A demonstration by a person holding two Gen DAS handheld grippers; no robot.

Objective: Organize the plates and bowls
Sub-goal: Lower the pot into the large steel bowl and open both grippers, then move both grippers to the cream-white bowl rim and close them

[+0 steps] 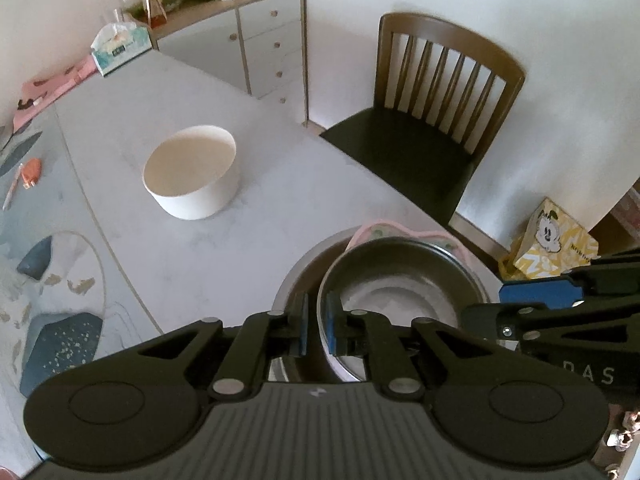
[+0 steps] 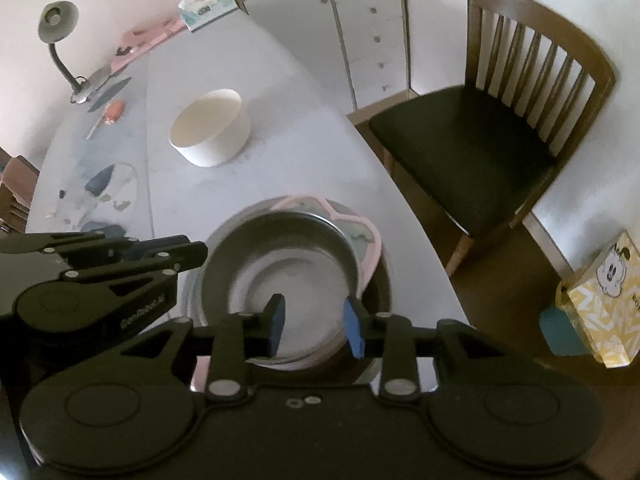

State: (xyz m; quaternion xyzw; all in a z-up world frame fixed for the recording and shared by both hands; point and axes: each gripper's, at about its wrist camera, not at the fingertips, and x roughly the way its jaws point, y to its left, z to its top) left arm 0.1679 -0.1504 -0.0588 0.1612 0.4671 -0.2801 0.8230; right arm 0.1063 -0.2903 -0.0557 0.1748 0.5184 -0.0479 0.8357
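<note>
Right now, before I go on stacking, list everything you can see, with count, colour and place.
steel bowl: 1, silver, near table edge, nested in the stack
larger steel bowl: 1, silver, under it
pink plate: 1, pink rim, between the two steel bowls
white bowl: 1, white, alone mid-table
table: 1, pale marbled
chair: 1, brown with dark seat, right of table
tissue box: 1, teal and white, far table end
desk lamp: 1, grey, far left
cabinet: 1, pale, by wall
yellow box: 1, on floor
left gripper: shut on the steel bowl's rim
right gripper: open, over the steel bowl
</note>
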